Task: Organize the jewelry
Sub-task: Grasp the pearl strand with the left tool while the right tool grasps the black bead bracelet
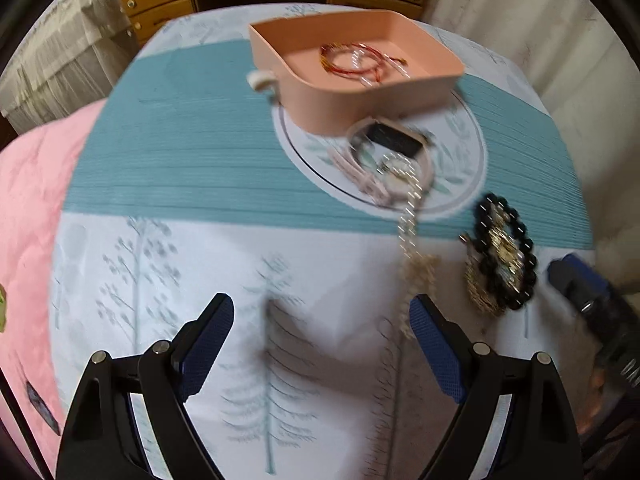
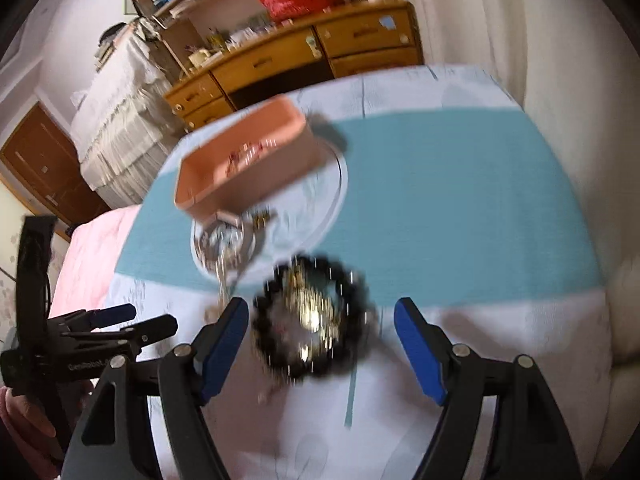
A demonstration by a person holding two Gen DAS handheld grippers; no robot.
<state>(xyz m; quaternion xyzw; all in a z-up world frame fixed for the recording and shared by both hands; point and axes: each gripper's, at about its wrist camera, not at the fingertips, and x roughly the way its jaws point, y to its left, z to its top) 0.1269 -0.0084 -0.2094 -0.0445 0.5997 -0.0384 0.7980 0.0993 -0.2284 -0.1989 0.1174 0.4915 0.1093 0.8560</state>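
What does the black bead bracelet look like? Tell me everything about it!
The black bead bracelet is a ring of round, shiny dark beads. It lies flat on the white part of the bedspread, near the teal band. A heap of gold-coloured jewelry sits inside and across the ring, touching it. The right gripper is open above it, one blue pad on each side, not gripping. Blur hides finer detail.

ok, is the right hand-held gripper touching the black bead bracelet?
Apart. Right wrist view: black bead bracelet lies between the open right hand-held gripper fingers, gaps both sides.
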